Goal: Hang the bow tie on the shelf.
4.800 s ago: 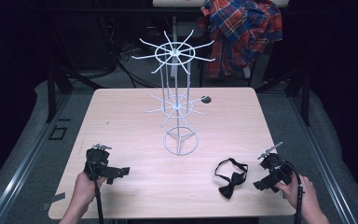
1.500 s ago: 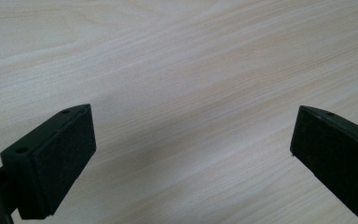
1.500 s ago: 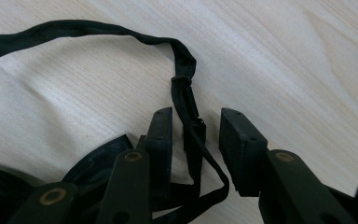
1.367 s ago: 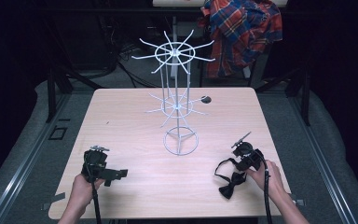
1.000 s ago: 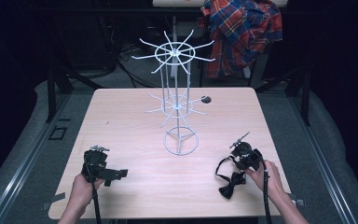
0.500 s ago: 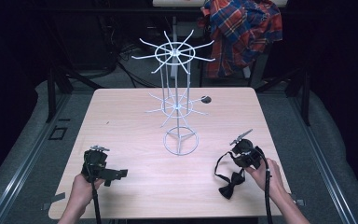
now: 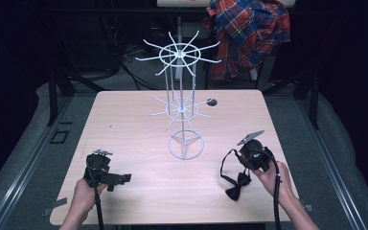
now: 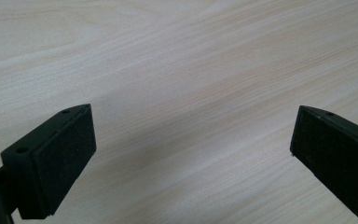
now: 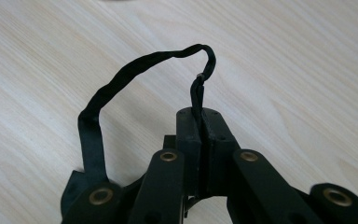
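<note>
Right gripper [image 9: 200, 140] jaws pinched tight on bow tie [image 7: 237, 184] strap; left gripper [image 8: 191, 154] jaws spread wide, holding nothing.

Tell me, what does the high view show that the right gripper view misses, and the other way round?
High view alone: the white wire rack, the plaid shirt behind the table, the left gripper, both hands, and the bow tie's knot lying flat. Right gripper view alone: its jaws pressed shut on the bow tie's strap, close up. Both share the wooden table and that strap.
</note>
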Available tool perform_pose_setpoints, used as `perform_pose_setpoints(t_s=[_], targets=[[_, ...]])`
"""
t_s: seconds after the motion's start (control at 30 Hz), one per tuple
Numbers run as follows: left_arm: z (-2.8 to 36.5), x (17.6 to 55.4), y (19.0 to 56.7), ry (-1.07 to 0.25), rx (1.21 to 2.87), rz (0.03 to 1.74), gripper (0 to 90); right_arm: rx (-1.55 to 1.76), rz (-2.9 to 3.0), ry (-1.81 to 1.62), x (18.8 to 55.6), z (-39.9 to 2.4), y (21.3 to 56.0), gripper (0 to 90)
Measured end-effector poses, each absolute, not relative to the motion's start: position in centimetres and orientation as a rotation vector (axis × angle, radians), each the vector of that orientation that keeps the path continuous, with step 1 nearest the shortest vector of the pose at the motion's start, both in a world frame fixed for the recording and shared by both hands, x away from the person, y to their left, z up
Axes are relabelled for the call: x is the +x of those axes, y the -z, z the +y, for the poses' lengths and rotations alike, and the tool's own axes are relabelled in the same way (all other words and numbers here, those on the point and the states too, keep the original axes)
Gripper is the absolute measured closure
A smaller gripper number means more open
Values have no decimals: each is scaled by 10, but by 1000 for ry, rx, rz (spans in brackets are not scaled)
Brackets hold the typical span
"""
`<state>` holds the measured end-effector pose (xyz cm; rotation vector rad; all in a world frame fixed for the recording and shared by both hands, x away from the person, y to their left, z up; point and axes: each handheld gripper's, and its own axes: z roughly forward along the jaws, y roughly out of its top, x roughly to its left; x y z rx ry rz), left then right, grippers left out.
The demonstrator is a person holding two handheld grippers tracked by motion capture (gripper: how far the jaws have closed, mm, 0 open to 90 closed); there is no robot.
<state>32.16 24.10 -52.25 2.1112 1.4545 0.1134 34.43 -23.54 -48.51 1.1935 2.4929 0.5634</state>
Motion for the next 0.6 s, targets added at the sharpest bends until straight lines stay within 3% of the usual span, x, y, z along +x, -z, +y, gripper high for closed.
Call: perform_pose_setpoints(t_s=[0.6], targets=[[241,322,523,-109,2118,1455,2,1127,2397,-695,335,-235,458,867]])
